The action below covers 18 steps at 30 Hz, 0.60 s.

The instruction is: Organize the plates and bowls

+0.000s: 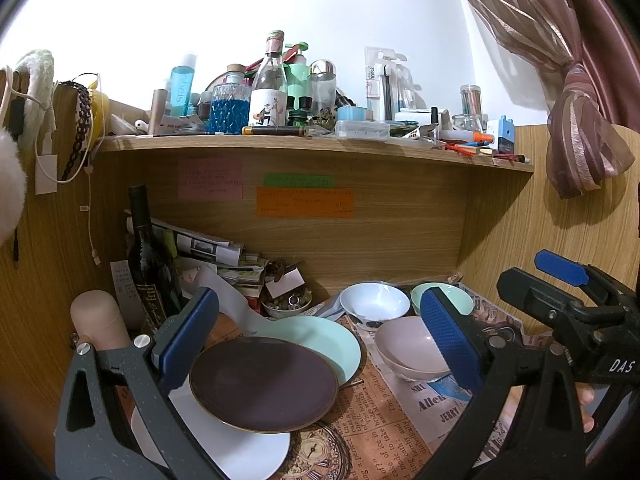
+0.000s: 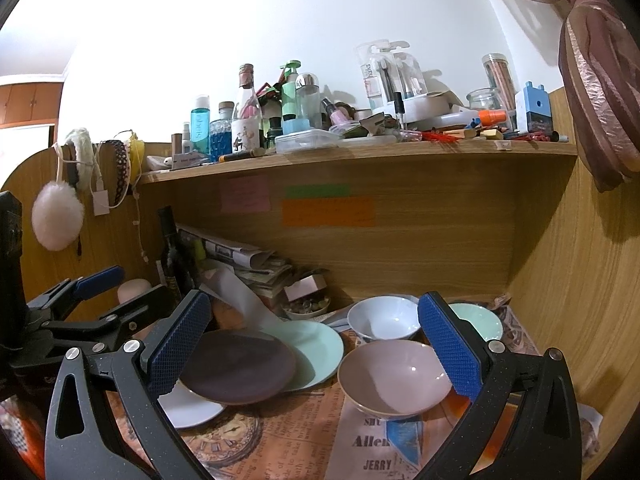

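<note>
On the bench (image 1: 372, 432), three overlapping plates, dark plate (image 1: 264, 384) topmost, then three bowls beside them, look stiff, slick and breakable, best pinched at a rim, while left tongs (image 1: 320, 344) and right tongs (image 2: 316, 344) hover released, holding nothing.

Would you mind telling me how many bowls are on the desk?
3: a white bowl at the back, a mint bowl to its right, and a pink bowl in front. A small trinket dish sits behind; more may be hidden.
</note>
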Each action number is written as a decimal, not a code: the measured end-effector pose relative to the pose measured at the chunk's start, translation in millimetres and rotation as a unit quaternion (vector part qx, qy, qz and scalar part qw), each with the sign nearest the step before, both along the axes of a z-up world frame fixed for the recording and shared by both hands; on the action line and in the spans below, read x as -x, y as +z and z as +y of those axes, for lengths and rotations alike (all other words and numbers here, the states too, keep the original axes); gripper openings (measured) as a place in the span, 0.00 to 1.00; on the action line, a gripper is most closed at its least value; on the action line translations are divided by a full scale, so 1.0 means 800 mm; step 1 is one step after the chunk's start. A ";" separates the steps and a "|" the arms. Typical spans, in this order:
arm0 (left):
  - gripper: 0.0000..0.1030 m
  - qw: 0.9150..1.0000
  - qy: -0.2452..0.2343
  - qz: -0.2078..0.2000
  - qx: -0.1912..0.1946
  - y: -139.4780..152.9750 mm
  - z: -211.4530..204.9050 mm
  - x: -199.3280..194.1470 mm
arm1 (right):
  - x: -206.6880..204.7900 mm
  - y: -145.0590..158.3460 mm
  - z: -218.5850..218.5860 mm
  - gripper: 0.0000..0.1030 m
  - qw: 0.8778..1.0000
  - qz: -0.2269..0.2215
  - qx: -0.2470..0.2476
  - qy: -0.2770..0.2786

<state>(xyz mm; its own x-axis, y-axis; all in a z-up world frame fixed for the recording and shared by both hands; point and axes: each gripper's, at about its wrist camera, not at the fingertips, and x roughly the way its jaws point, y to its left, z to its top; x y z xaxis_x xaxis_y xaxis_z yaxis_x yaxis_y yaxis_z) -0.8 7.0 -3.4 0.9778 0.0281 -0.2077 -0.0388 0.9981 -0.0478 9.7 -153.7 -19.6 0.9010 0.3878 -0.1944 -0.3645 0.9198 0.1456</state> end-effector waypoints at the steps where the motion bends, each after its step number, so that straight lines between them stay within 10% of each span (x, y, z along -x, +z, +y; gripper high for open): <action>1: 1.00 1.000 0.000 0.000 0.000 0.000 0.000 0.000 | 0.000 0.000 0.000 1.00 1.000 0.000 0.000 0.000; 18: 1.00 1.000 -0.003 0.023 0.000 -0.018 0.016 -0.021 | -0.031 -0.020 0.011 1.00 0.999 0.038 -0.005 0.012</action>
<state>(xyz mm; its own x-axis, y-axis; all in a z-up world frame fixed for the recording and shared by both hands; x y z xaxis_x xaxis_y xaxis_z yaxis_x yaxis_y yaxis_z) 16.1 19.8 -17.9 0.9672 0.0229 -0.2531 -0.0359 0.9983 -0.0469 34.3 -144.7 -35.7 0.8744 0.4114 -0.2571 -0.3741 0.9092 0.1827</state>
